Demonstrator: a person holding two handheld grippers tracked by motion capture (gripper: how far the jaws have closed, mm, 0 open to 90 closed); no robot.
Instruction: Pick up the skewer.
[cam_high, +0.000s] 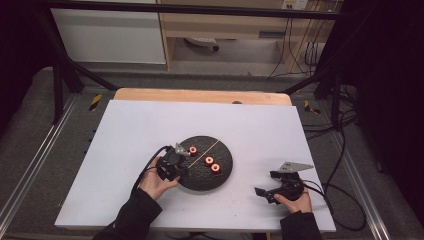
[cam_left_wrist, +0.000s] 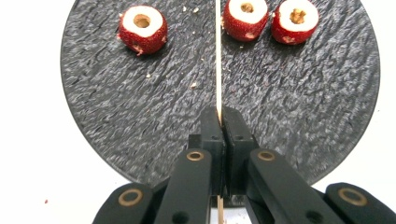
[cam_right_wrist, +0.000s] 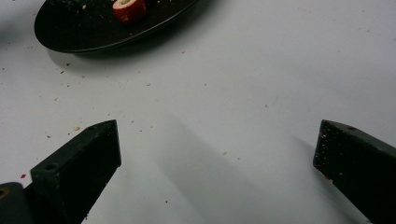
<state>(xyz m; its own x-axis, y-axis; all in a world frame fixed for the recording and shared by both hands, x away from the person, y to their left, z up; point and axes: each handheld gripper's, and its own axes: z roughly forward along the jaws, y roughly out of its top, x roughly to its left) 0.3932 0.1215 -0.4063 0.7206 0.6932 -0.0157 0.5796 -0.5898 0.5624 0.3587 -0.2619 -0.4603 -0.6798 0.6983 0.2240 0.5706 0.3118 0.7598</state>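
Black plate (cam_left_wrist: 116, 116) carries three cored red fruit pieces (cam_left_wrist: 142, 29) and a wooden skewer (cam_left_wrist: 218, 60).
Left gripper (cam_left_wrist: 218, 122) pinches the skewer; right gripper (cam_right_wrist: 217, 144) rests wide apart above white table (cam_high: 130, 125).

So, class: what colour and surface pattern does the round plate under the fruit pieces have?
The plate is black with a rippled, slate-like texture, clearest in the left gripper view.

Both sleeves (cam_high: 132, 217) are black, reaching the wrists. Left claw (cam_left_wrist: 219, 122): matte black jaws, brass-ringed pivot holes. Right claw (cam_right_wrist: 217, 163): black wedge-shaped jaws, carrying a grey three-cornered plate (cam_high: 292, 166). Black cables (cam_high: 335, 200) trail from each; screws apparently indiscernible from above.
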